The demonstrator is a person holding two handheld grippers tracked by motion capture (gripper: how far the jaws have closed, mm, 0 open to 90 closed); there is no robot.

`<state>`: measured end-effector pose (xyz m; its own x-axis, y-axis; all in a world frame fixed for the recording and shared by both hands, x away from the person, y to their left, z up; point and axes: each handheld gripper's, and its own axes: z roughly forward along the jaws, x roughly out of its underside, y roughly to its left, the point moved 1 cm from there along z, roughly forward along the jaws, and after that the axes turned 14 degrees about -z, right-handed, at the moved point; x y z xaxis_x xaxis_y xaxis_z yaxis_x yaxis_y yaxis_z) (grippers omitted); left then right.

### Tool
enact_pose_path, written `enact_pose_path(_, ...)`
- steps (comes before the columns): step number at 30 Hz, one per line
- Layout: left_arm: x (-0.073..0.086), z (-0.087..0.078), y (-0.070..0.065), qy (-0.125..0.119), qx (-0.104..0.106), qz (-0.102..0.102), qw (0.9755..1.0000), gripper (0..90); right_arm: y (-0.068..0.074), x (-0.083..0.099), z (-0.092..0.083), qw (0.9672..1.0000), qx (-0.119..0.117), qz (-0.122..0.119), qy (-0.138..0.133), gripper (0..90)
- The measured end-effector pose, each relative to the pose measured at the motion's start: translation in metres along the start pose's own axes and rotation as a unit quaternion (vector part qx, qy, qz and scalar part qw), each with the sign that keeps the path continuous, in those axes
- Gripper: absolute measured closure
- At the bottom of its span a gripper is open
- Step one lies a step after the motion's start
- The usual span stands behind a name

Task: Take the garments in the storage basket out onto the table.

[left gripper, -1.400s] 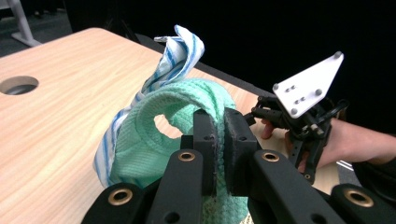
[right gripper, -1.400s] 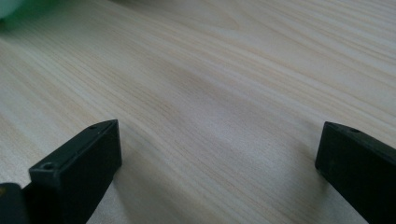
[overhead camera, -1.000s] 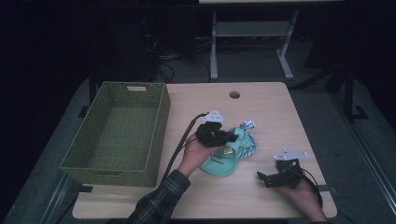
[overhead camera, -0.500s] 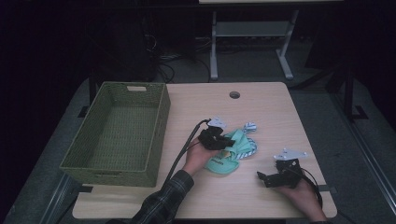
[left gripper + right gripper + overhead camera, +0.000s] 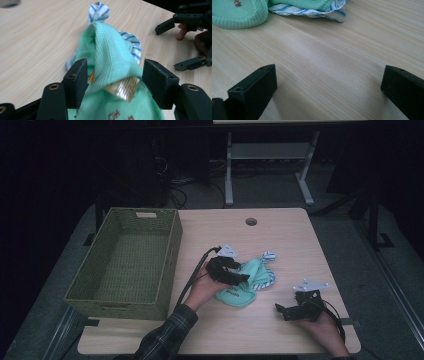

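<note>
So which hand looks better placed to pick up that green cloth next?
The left. Its hand-held gripper has just been opening, its jaws either side of the green cloth. The right hand-held gripper rests open on the table, apart from it.

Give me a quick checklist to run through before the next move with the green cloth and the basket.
1. Left gripper open: ok, its jaws have just been opening, and the pads stand off the cloth between them.
2. Green cloth lying on the table: ok, bunched over a blue-striped cloth.
3. Right gripper free: ok, jaws wide, nothing between them, low over bare wood.
4. Basket ready: ok, nothing shows inside, it stands at the table's left edge.
5. Striped cloth separate from the green one: cannot tell.
</note>
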<state>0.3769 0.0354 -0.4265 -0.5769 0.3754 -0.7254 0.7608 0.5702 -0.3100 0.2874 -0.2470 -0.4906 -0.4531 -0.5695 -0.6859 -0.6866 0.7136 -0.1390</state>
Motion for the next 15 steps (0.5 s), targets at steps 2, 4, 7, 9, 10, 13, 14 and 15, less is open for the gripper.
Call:
enact_pose_path(2,0.002,-0.008,0.001,-0.009,-0.001,-0.007,0.9999,35.9,0.0,0.0,0.0,1.0,0.0,0.0,0.0,0.0)
enact_pose_path(4,0.004,-0.014,0.001,-0.011,0.002,-0.012,0.9999,36.1,0.0,0.0,0.0,1.0,0.0,0.0,0.0,0.0)
enact_pose_path(7,0.008,-0.023,0.0,-0.014,-0.006,-0.007,0.9999,43.8,0.0,0.0,0.0,1.0,0.0,0.0,0.0,0.0)
enact_pose_path(9,0.012,-0.028,0.0,-0.015,-0.01,-0.001,0.9998,51.3,0.0,0.0,0.0,1.0,0.0,0.0,0.0,0.0)
enact_pose_path(10,0.013,-0.03,0.0,-0.013,-0.014,0.0,0.9998,54.7,0.0,0.0,0.0,1.0,0.0,0.0,0.0,0.0)
enact_pose_path(13,0.018,-0.036,0.0,-0.002,-0.022,0.005,0.9997,66.6,0.0,0.0,0.0,1.0,0.0,0.0,0.0,0.0)
enact_pose_path(14,0.019,-0.038,0.0,0.001,-0.022,0.006,0.9997,72.5,0.0,0.0,0.0,1.0,0.0,0.0,0.0,0.0)
enact_pose_path(15,0.021,-0.039,0.0,0.003,-0.025,0.005,0.9997,76.5,0.0,0.0,0.0,1.0,0.0,0.001,0.0,0.0)
